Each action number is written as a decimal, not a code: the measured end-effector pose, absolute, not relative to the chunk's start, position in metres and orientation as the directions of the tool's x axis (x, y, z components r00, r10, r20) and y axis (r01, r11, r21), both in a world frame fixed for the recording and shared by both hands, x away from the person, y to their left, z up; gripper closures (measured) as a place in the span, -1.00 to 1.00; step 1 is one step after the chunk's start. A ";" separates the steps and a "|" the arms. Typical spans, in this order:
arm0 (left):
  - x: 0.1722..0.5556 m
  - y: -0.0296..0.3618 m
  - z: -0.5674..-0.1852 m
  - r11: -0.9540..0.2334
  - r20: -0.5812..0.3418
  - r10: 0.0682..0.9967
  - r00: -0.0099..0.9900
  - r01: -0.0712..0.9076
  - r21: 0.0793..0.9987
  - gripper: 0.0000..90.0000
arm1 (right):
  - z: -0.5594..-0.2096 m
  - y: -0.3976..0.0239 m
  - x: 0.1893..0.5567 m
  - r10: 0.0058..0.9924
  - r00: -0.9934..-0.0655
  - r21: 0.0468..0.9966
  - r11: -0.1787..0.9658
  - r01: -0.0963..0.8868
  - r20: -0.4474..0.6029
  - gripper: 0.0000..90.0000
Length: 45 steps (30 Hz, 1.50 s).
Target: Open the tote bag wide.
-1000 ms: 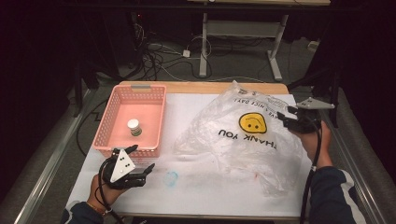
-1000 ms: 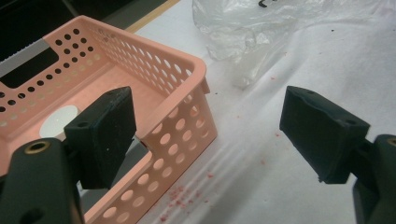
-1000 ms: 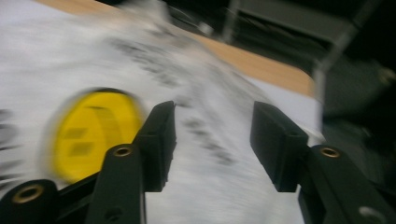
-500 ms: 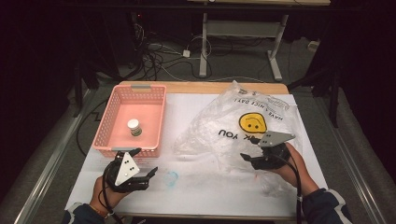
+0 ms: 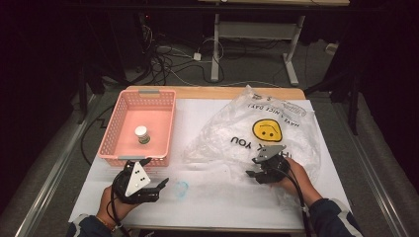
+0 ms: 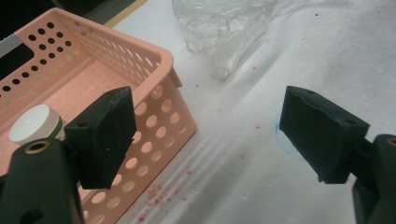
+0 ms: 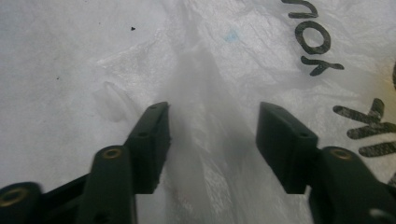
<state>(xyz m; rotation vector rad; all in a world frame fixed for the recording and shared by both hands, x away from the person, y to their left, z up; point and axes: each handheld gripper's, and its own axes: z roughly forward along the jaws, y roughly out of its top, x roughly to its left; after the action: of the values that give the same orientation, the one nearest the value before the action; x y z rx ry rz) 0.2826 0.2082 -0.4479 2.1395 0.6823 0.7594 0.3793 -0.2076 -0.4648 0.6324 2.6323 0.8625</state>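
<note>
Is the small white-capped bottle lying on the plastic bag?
No, the bottle stands inside the pink basket, well apart from the plastic bag.

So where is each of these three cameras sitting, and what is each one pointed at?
High view: above the person's side, looking forward and down on the table; both forearms, left gripper and right gripper show.
Left gripper view: rides the left gripper, facing the pink basket and the bottle; its open jaws show.
Right gripper view: rides the right gripper, close over the plastic bag, a fold between its jaws.
Shared: the bag and the table appear in all three.
</note>
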 end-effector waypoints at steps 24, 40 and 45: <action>0.288 0.213 -0.450 -0.547 0.255 0.689 0.678 0.256 0.797 -0.60 | -0.436 -0.206 0.373 0.547 -0.817 0.723 0.638 0.265 -0.183 1.00; 0.287 0.215 -0.450 -0.558 0.266 0.682 0.681 0.250 0.791 -0.60 | -0.408 -0.211 0.371 0.609 -0.759 0.793 0.569 0.218 -0.228 1.00; 0.288 0.218 -0.449 -0.552 0.265 0.687 0.677 0.250 0.795 -0.60 | -0.392 -0.211 0.372 0.634 -0.735 0.824 0.534 0.191 -0.240 1.00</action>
<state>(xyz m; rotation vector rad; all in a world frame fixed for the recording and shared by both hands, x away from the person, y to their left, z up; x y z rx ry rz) 0.2879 0.2176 -0.4492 2.1260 0.7177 0.7334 0.3717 -0.2111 -0.3921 0.6679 2.2513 1.1191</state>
